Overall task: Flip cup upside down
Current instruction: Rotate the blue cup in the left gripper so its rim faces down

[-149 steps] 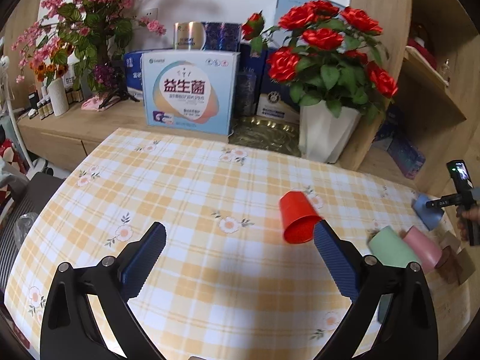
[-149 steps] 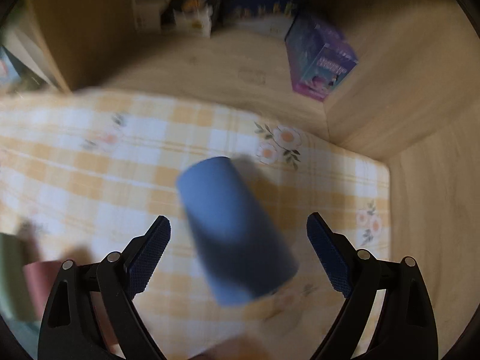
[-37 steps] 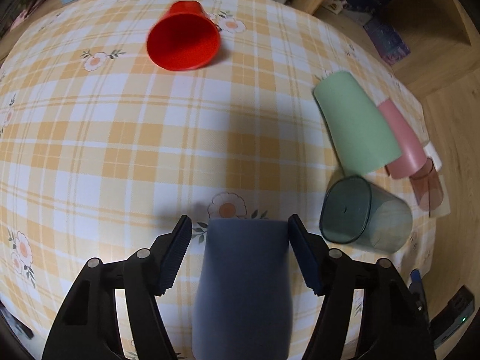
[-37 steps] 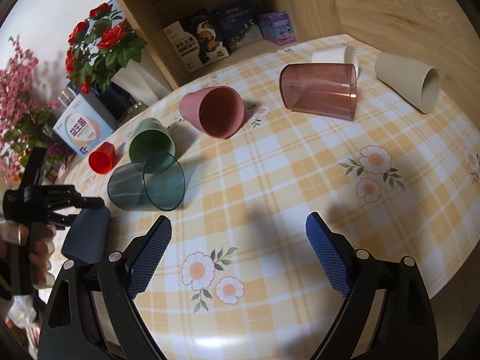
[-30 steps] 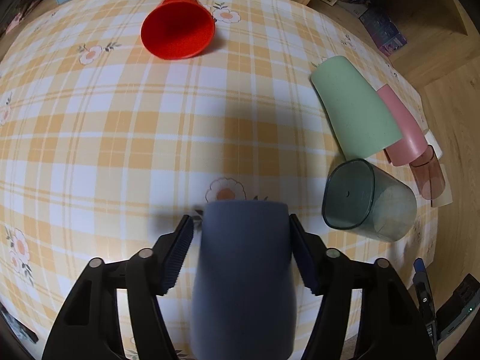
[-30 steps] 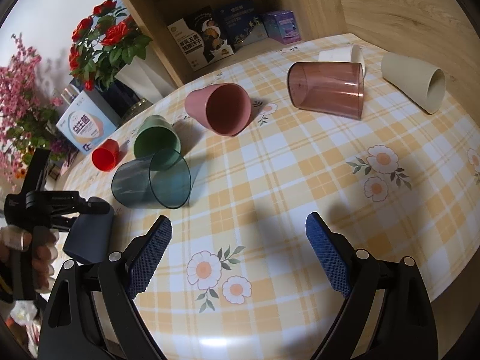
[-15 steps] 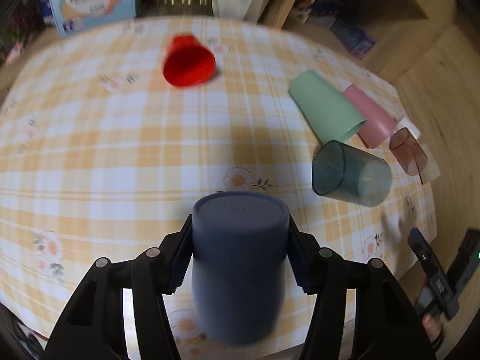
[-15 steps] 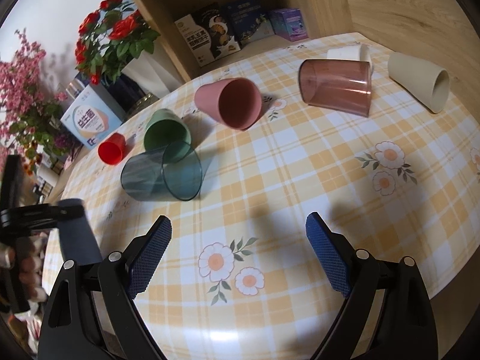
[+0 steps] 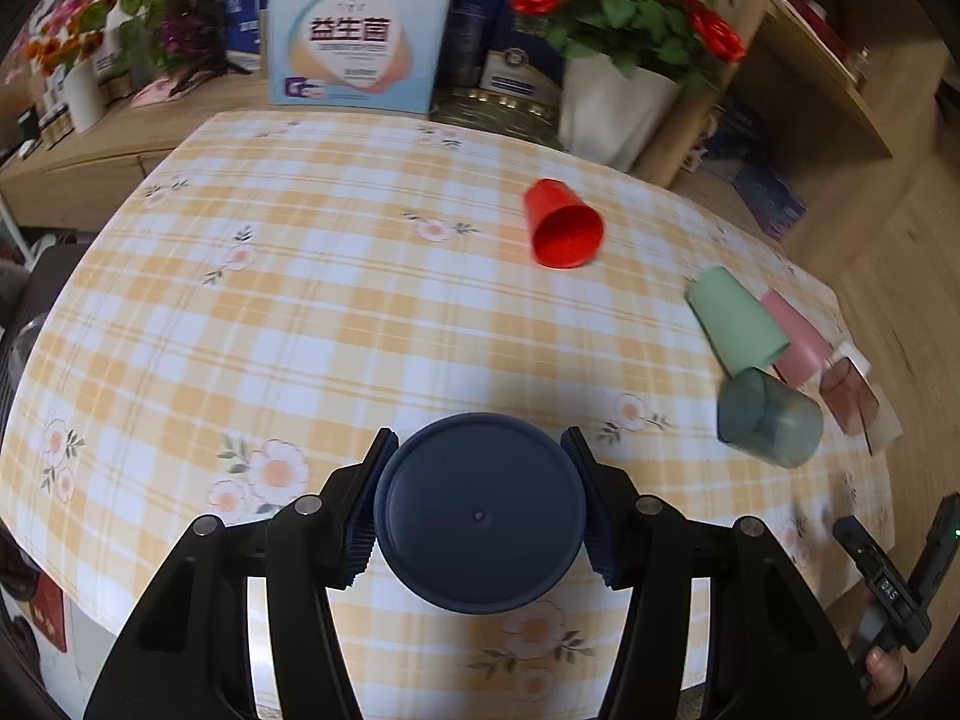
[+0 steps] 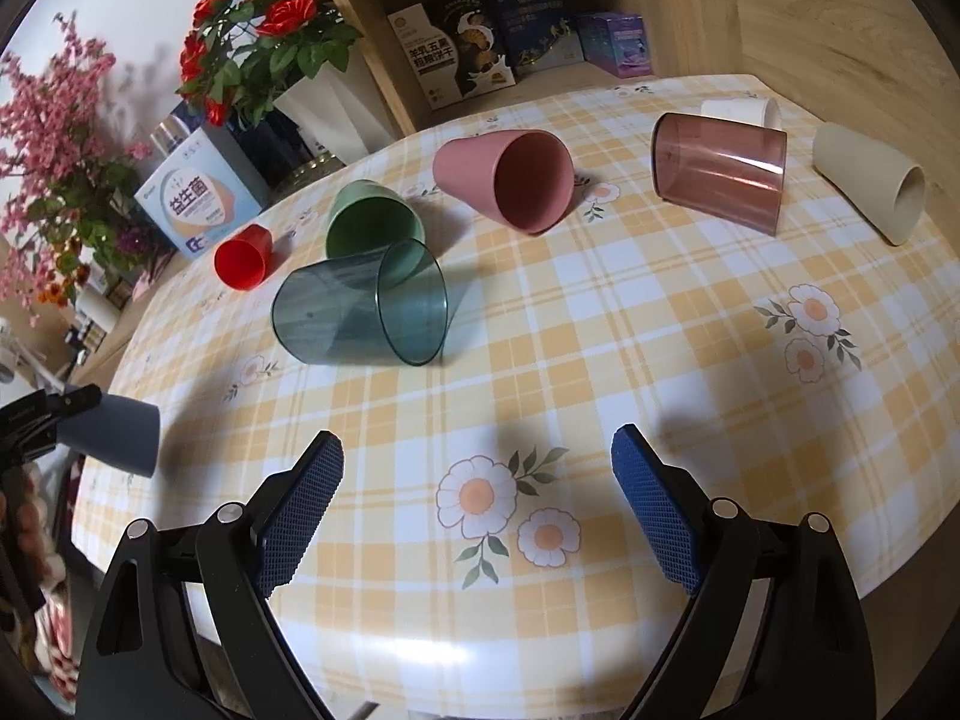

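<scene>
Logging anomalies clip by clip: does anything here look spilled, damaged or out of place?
No spill or damage shows. Oddity: the cups lie tipped on their sides, such as the teal cup, pink cup and red cup. The blue cup is held in the left tongs.

A round surface in yellow plaid floral cloth fronts wooden shelving, boxed goods, red roses and a white wall.

blue cup: mouth hidden, only base shows | white cup: mostly behind brown cup
</scene>
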